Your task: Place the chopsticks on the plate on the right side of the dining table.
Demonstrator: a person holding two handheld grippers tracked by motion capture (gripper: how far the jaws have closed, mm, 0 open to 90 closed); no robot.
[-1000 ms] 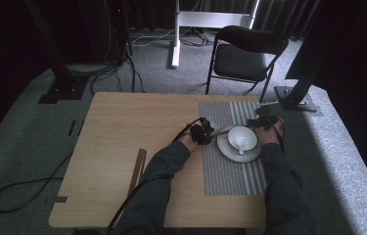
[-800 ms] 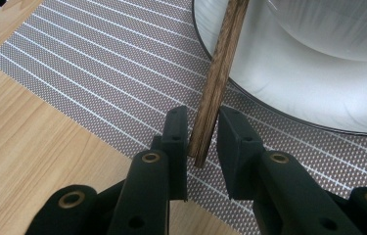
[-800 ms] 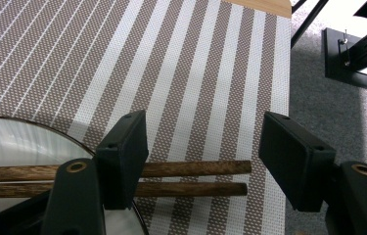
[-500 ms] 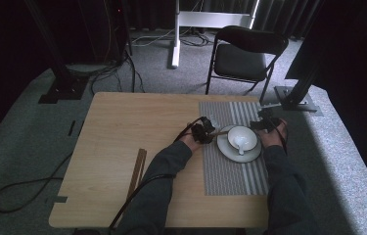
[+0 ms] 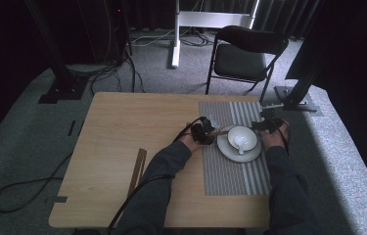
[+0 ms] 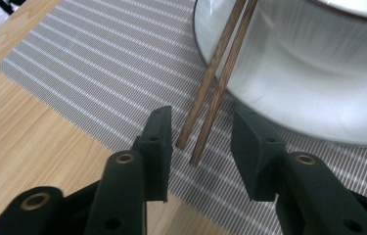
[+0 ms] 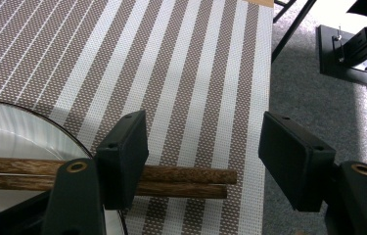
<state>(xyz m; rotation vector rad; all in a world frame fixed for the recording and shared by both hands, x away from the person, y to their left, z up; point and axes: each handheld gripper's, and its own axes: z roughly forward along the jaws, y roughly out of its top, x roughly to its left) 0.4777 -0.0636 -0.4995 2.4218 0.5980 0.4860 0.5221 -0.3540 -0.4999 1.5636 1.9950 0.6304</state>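
- The striped grey woven placemat lies on the right half of the light wooden table, right of centre in the high view.
- A white round plate sits on the upper part of the placemat, and a white bowl stands on it with a white spoon inside.
- A pair of dark brown wooden chopsticks lies side by side across the plate rim, close against the bowl's wall. One end of the pair reaches down to the lower middle of the left gripper view; the other end sticks out over the placemat in the lower middle of the right gripper view.
- The left gripper, at the bottom centre of its own view, has its jaws moderately parted with the chopstick tips between them; the pads do not press on the wood.
- The right gripper has its jaws spread wide at the bottom of its view. The chopstick ends run behind its left jaw and stop in the gap, apart from the other jaw.
- In the high view the left gripper is just left of the plate and the right gripper just to its upper right.
- A second pair of brown sticks lies on the bare table in the lower left of centre, well apart from the placemat.
- A black folding chair stands on the grey carpet beyond the table, in the upper middle.
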